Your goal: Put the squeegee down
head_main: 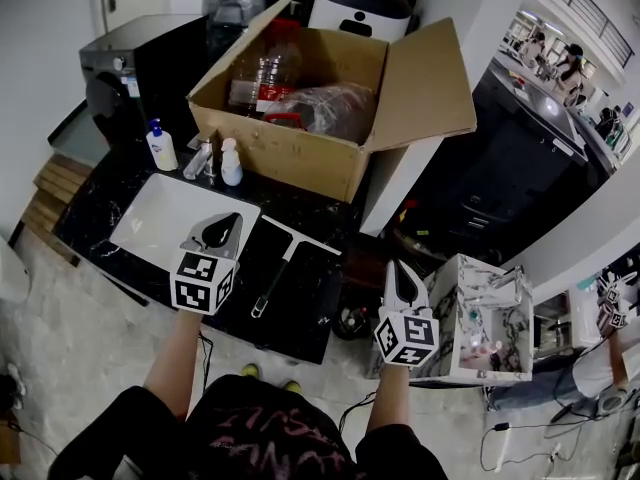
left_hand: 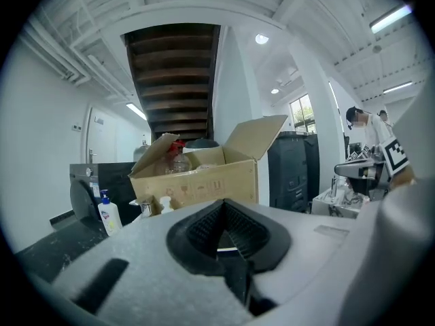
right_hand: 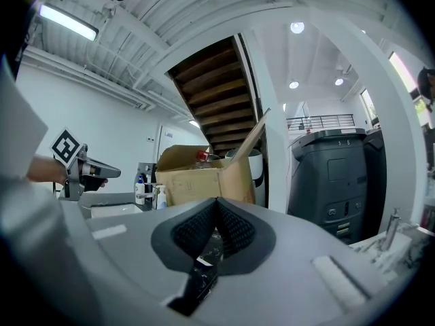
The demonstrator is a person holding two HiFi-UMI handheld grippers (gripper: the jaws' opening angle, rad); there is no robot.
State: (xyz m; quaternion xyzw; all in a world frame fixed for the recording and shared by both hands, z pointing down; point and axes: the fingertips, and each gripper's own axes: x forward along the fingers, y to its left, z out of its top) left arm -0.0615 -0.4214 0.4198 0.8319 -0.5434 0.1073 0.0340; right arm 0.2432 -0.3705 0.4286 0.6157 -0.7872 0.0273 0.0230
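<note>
Black counter (head_main: 305, 306) bears squeegee (head_main: 276, 268), outline faint | left tool (head_main: 224, 226) clenched, empty | right tool (head_main: 398, 280) clenched, empty

We recorded one dark marbled table (head_main: 322, 290). On it lay a white basin (head_main: 150, 230) at the left and a squeegee (head_main: 283, 268) flat just beside it. Behind them stood a pump bottle (head_main: 160, 146), a small white bottle (head_main: 231, 163) and an open cardboard box (head_main: 290, 156).

Head view was dim and flat-lit; the white sink (head_main: 160, 218) glared against the dark counter (head_main: 315, 303), and straight lines bowed toward the edges. Both gripper views were bright, lit by a ceiling tube (left_hand: 391, 17) and round downlights (right_hand: 296, 27), with black fisheye corners. Shells of the left gripper (left_hand: 223, 206) and right gripper (right_hand: 217, 206), close to the lens, were soft. The stair underside (left_hand: 173, 80) read dark.
</note>
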